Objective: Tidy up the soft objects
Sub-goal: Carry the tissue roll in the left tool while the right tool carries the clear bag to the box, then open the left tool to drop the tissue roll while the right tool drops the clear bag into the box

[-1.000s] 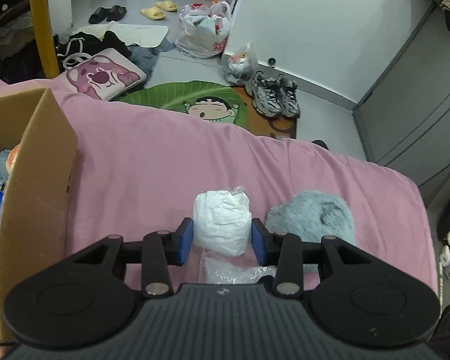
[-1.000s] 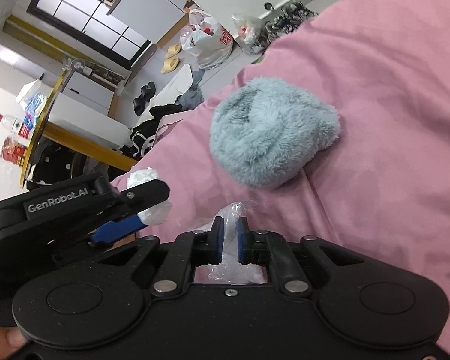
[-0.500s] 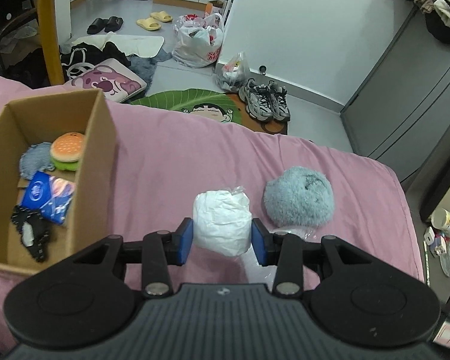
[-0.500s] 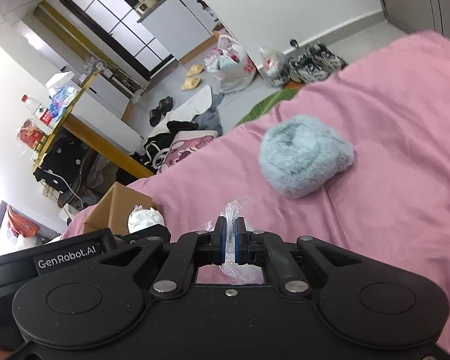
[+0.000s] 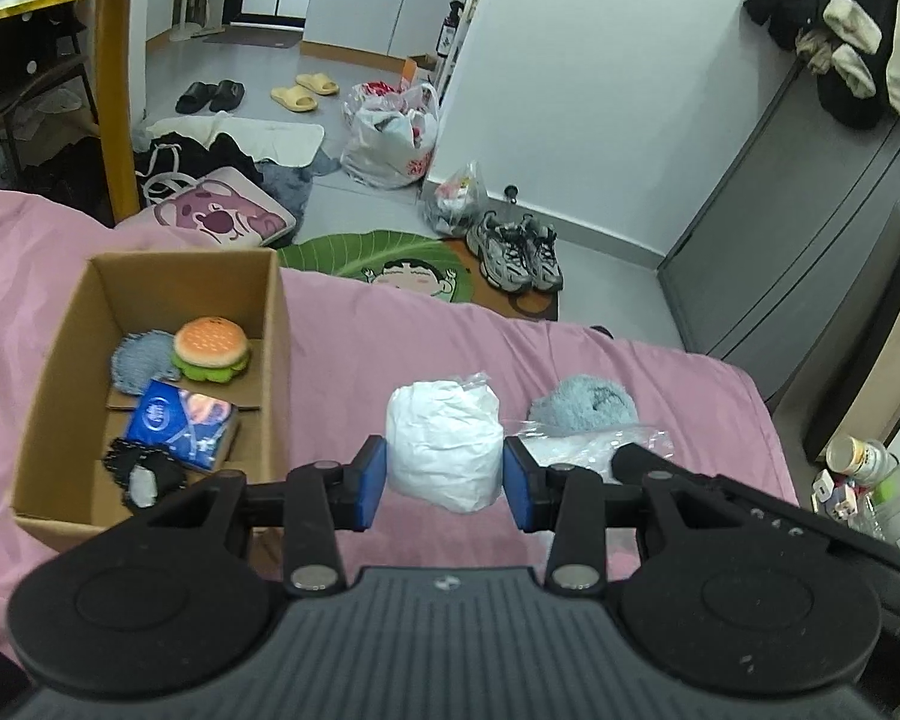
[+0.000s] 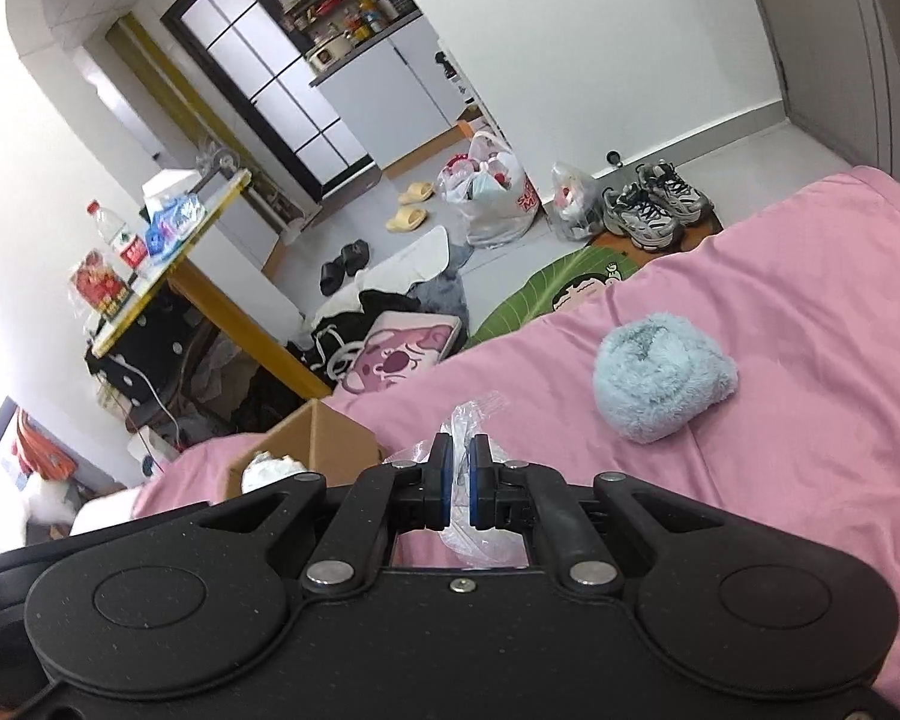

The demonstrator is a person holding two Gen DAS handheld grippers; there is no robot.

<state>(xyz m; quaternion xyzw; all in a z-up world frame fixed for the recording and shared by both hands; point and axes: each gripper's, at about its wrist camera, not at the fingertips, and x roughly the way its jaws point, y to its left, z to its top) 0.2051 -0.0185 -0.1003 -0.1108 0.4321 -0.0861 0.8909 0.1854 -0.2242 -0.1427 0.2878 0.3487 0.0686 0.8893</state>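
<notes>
My left gripper (image 5: 444, 483) is shut on a white crumpled soft bundle (image 5: 444, 447), held above the pink bedspread (image 5: 390, 336) just right of an open cardboard box (image 5: 273, 324). Inside the box lie a plush burger (image 5: 211, 348), a grey fuzzy pad (image 5: 139, 357), a blue packet (image 5: 180, 423) and a black item (image 5: 144, 471). My right gripper (image 6: 461, 480) is shut on a clear plastic bag (image 6: 471, 420); the same bag (image 5: 588, 447) shows in the left wrist view. A light blue fluffy ball (image 6: 660, 381) rests on the bed to the right, also the ball (image 5: 585, 405).
The bed's far edge drops to a floor with a green cartoon mat (image 5: 390, 261), sneakers (image 5: 519, 252), plastic bags (image 5: 390, 138), a pink cushion (image 5: 219, 219) and slippers (image 5: 303, 93). A yellow table (image 5: 111, 30) stands at the left, a grey wardrobe (image 5: 810, 222) at the right.
Both grippers have risen with what they hold. The left view has swung so the whole box and its contents now show; the blue ball looks smaller and farther.
</notes>
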